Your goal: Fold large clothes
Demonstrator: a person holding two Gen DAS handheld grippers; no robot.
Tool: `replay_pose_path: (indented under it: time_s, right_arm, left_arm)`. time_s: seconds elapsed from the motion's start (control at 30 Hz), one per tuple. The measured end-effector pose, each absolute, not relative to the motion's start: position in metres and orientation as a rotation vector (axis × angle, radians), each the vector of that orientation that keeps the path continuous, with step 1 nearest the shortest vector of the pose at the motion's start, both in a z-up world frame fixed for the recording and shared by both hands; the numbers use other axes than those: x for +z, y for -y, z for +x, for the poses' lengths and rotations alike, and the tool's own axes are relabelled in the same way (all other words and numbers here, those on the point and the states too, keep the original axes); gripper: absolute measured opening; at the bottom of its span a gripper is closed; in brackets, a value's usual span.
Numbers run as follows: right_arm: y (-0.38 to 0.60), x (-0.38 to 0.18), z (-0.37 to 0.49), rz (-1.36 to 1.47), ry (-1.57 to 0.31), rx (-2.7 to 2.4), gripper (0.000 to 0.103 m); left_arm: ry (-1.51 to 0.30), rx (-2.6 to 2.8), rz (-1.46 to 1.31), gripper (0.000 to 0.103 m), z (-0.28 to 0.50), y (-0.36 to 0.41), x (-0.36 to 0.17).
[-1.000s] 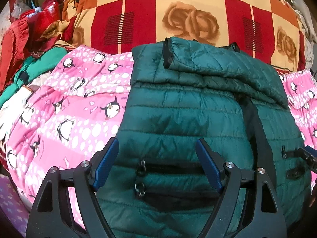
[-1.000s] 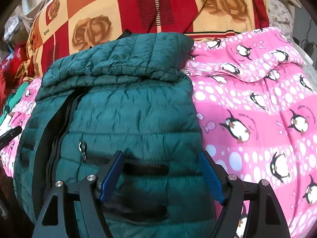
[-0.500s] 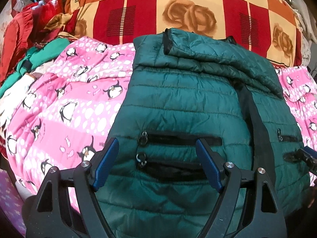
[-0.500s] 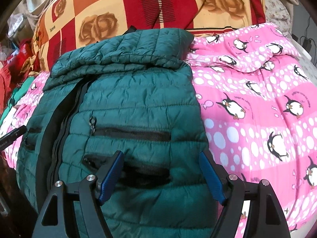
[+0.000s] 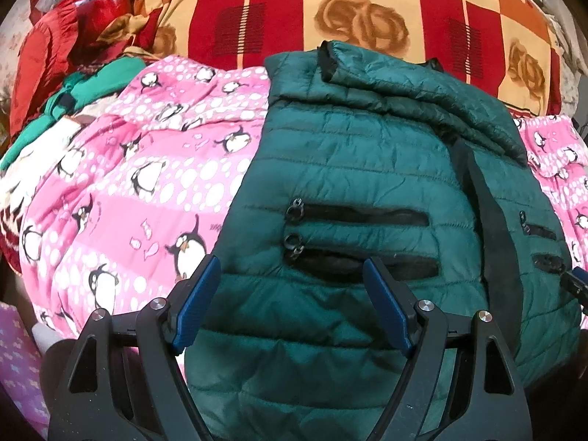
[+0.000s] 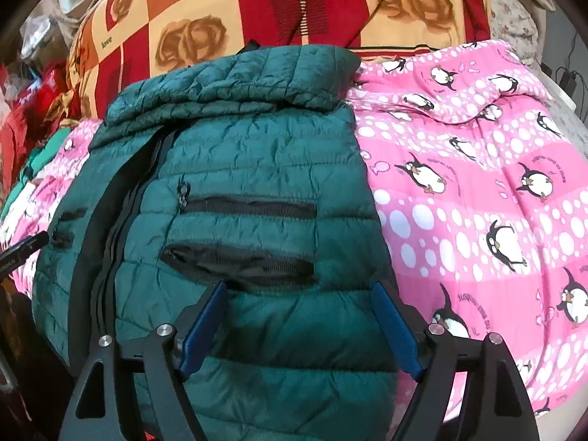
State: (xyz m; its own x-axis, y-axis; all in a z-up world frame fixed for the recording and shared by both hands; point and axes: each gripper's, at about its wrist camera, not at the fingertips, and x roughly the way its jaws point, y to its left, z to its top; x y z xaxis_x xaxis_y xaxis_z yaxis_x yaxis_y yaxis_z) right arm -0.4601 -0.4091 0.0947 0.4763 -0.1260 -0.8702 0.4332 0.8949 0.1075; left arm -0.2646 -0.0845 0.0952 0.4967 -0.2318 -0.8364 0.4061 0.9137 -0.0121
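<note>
A dark green quilted jacket (image 5: 360,169) lies front up on a pink penguin blanket (image 5: 147,169), its sleeves folded across the top. It also fills the right wrist view (image 6: 239,169). My left gripper (image 5: 292,268) is open and empty, above the jacket's left side near the hem, just below two zip pockets (image 5: 356,217). My right gripper (image 6: 299,292) is open and empty, above the jacket's right side just below the lower zip pocket (image 6: 239,261). The right gripper's tip shows at the right edge of the left wrist view (image 5: 577,283).
A red, orange and cream checked rose blanket (image 5: 330,11) is heaped behind the jacket. Red and green clothes (image 5: 73,55) are piled at the far left. The penguin blanket (image 6: 477,191) stretches to the right of the jacket. Cables (image 6: 566,73) lie at the far right.
Both grippers have drawn back toward the jacket's hem, so more of its lower part and the zip pockets show. Both stay open and empty.
</note>
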Motion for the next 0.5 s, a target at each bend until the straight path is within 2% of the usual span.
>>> replay_pose_path:
  time_s: [0.37,0.5]
  right_arm:
    - [0.403,0.092,-0.479,0.33,-1.051,-0.34,0.08]
    - [0.407,0.091,-0.491,0.347,-1.068,-0.342,0.084]
  left_arm:
    - [-1.034,-0.425,0.173,0.08,-0.277,0.064,0.088]
    - [-1.071,-0.456,0.143,0.08,-0.281,0.048,0.084]
